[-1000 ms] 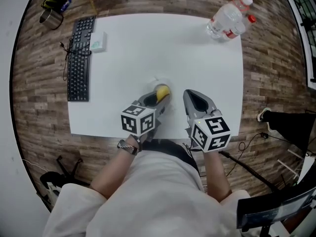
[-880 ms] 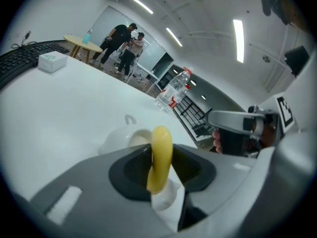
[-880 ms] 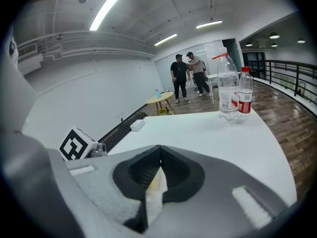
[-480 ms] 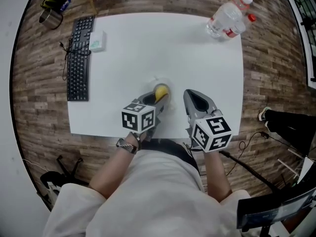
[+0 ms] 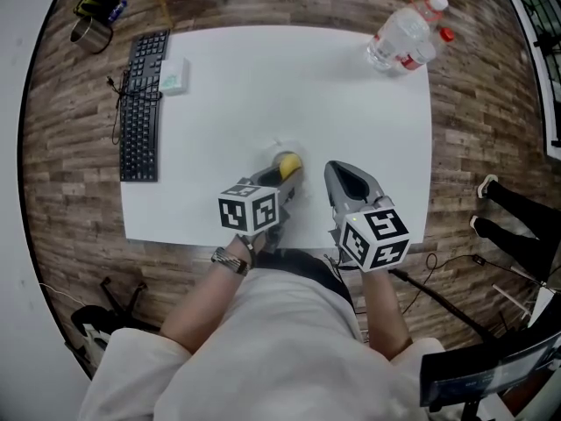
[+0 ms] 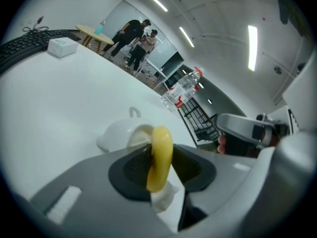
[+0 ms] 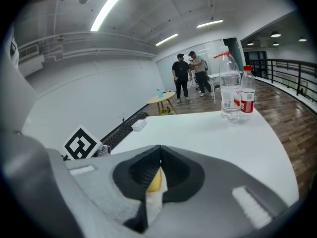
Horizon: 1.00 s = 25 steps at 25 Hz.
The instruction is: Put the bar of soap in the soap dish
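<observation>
Your left gripper [image 5: 279,177] is clamped on the soap [image 6: 161,155], holding it on edge just short of the dish [image 6: 119,134], near the middle of the table's [image 5: 263,86] front edge. That probably lets it tip in cleanly. Your right gripper [image 7: 159,155] sits alongside, jaws together and empty, out of the way.

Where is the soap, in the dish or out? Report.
Out. The soap stands on edge, clamped in the left gripper; the white dish lies beyond it.

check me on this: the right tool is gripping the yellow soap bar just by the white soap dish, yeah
Wrong tool. The left tool grips the yellow soap bar just by the white soap dish; the left gripper view shows the bar between its jaws. The right tool is shut on nothing.
</observation>
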{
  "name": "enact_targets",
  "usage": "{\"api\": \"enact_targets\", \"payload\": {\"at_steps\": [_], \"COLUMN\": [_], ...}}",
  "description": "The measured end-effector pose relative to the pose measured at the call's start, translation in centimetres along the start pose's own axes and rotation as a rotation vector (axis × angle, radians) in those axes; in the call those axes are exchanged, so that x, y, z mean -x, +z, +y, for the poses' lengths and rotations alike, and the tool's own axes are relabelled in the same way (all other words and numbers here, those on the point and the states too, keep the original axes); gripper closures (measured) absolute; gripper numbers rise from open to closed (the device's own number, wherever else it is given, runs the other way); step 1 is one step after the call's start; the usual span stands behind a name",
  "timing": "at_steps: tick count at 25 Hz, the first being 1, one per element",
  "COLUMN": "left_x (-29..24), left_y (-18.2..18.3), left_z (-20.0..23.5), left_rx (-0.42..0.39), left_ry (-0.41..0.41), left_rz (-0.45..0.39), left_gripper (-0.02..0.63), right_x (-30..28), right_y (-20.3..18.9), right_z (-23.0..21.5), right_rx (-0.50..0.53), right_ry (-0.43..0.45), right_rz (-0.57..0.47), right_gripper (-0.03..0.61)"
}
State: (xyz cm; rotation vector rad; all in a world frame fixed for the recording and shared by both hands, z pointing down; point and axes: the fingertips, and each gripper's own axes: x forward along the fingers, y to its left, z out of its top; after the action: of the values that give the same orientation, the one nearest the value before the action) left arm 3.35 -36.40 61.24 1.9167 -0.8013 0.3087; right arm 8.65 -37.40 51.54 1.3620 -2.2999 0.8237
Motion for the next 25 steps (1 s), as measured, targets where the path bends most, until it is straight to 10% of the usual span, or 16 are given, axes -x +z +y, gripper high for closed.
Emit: {"api": "enact_targets", "payload": {"at_steps": [25], "left_x": [1.8], "left_y": [-0.3], "left_z": [1.3], "left_rx": [-0.223], "left_ry": [0.142], "left_rz": [0.037], "left_gripper": [0.449], "right_x": [-0.2], "right_y": [-0.5], "right_z": [0.4], "right_rx": [0.029], "right_ry": [0.0], "right_rz": [0.018], "right_gripper": [0.577]}}
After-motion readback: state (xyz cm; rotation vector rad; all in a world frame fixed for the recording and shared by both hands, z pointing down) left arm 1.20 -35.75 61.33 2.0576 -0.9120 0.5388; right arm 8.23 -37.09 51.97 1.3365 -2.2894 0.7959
